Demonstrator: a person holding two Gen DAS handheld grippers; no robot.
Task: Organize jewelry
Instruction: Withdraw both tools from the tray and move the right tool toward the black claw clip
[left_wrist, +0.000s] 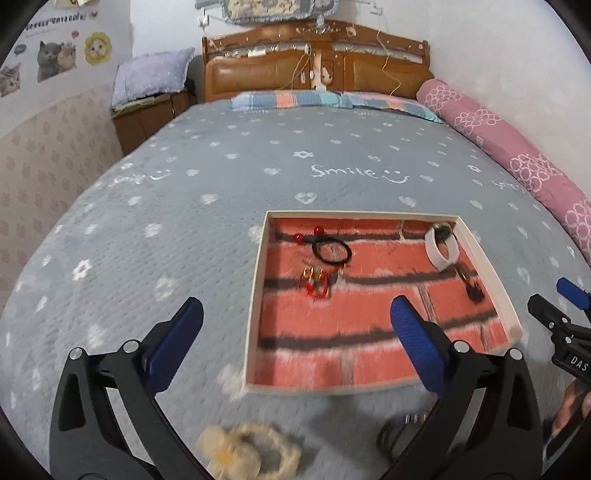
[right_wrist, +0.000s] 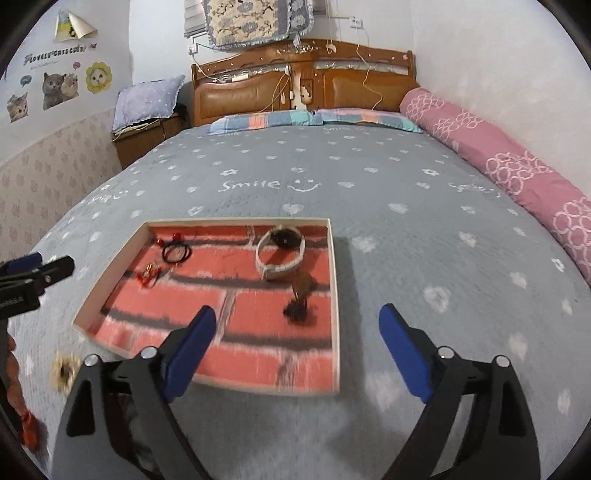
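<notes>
One shallow white box with a red brick-print floor (left_wrist: 495, 280) lies on the grey bed. Inside it there are five things: one black hair tie with two red beads (left_wrist: 330, 251) at the upper left, one small red and gold trinket (left_wrist: 316, 282) below it, one white watch with a dark face (right_wrist: 280, 251), one brown hair clip (right_wrist: 303, 283), and one dark beaded piece (right_wrist: 295, 312). Two things lie outside the box at the bottom of the left view: one fluffy cream scrunchie (left_wrist: 251, 448) and one dark ring-shaped thing (left_wrist: 400, 435), too blurred to name.
</notes>
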